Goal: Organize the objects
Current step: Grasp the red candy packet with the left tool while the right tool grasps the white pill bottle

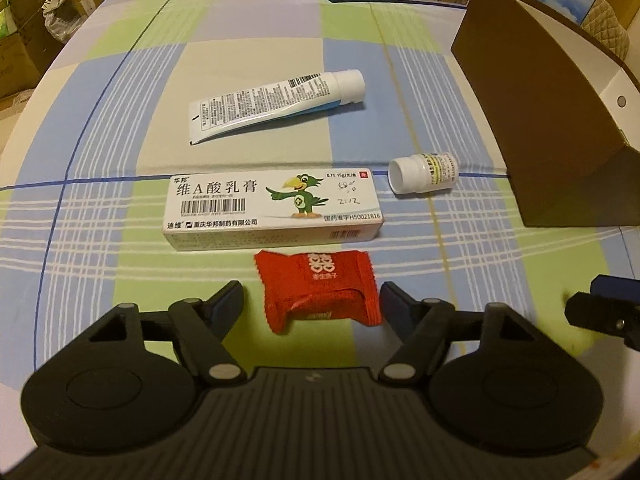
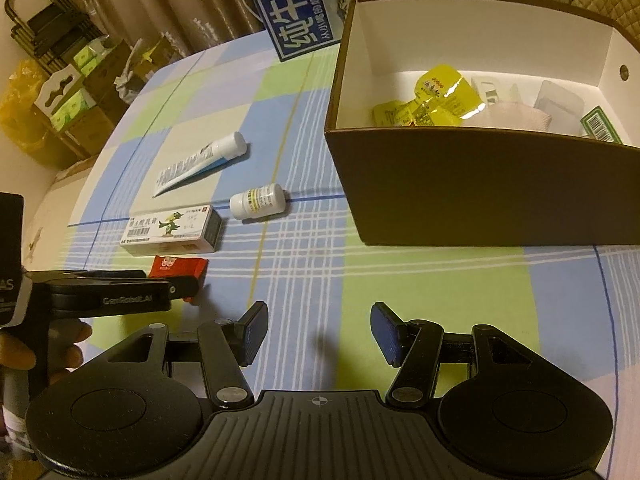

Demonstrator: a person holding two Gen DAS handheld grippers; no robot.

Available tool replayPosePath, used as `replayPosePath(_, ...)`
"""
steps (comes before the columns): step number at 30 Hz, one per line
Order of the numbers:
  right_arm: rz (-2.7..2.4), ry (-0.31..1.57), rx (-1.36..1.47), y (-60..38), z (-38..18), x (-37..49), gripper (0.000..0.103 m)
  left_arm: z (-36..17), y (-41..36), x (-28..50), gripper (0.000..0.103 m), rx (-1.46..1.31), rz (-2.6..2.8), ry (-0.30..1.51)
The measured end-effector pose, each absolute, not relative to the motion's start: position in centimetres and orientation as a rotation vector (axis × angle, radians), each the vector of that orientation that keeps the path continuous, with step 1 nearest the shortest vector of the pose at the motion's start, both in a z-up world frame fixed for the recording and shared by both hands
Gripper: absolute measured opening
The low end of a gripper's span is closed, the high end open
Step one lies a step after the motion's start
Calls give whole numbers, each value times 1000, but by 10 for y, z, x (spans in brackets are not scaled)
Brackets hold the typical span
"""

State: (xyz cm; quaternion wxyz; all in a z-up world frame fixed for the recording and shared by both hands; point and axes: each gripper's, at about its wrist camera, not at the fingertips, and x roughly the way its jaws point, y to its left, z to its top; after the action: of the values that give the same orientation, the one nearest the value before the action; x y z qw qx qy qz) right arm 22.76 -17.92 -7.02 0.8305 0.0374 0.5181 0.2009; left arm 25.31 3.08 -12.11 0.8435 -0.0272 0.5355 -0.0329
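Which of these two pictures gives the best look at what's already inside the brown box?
The right wrist view. It looks down into the open brown box, showing yellow packets and some pale items on its white floor. The left wrist view catches only the box's brown outer wall and a strip of white inner side, none of the contents.

A checked woven cloth [image 1: 120,120] covers the surface; on it lie a crinkled red foil sachet [image 1: 320,292], a matt cardboard ointment carton [image 1: 272,210], a glossy plastic tube [image 1: 276,106] and a smooth white plastic bottle [image 1: 424,178], beside a matt brown cardboard box [image 2: 480,184] holding shiny yellow foil packets [image 2: 436,100].
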Motion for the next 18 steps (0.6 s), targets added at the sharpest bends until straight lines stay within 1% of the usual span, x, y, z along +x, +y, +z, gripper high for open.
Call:
replayPosePath(2,433,1102,80,-177,-72,229,54,-121,29,254,68,-43,-68,1119)
replayPosePath(4,441,1104,78,-173,-74,231,54,-121,27,253,60,-20,-73,1106)
replayPosePath(6,455,1104,72,-168,-75,232,54,-121,27,253,58,-15,-78,1099)
replayPosePath(9,477,1098,60,-159,-76,235,54,-120,32,249,48,-10,-81,1087)
replayPosePath(12,493,1088,55,-150,-77,238,54,-119,42,243,45,-27,-76,1083)
replayPosePath(14,501,1083,53,-144,-79,241,54,-116,53,238,37,-47,-69,1074)
replayPosePath(18,519,1063,44,-129,-82,247,54,-113,74,231,36,-67,-25,1075)
